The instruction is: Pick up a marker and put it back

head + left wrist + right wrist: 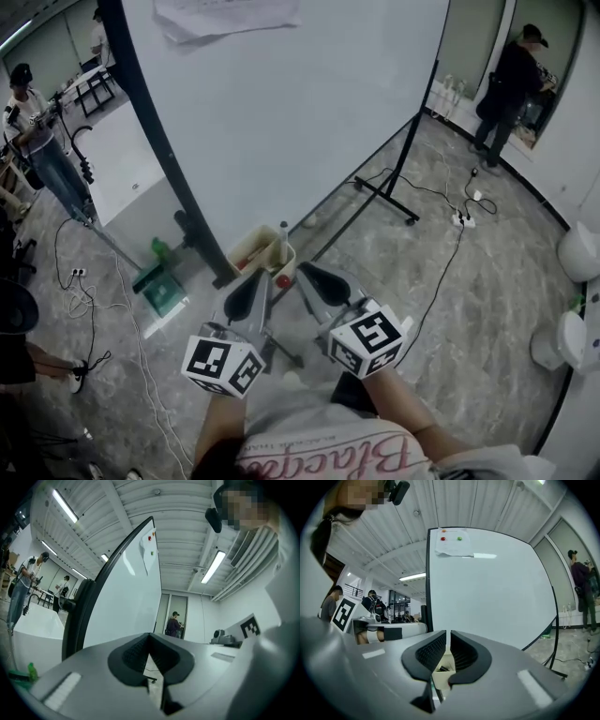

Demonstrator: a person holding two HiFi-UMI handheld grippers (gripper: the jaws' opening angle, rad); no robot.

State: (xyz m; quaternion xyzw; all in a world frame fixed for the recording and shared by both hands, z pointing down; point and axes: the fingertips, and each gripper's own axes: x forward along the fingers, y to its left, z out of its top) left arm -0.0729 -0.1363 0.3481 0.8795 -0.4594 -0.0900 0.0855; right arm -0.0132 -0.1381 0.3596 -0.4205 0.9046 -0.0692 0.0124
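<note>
The whiteboard [281, 112] is leaning over a small box [246, 251] at its foot, where a pale marker [283, 239] is standing upright. The right gripper [448, 637], barely parted and empty, is probably needing wider jaws before straddling the barrel squarely. The left gripper [149, 637] is hanging pressed together.

A: Grey marbled floor [487, 281], and the whiteboard stand's black foot [386, 192] is planted right on it!

B: Power strip [463, 220] there, a black cable [441, 272] trailing from it, and a green bottle [161, 249] far left.
</note>
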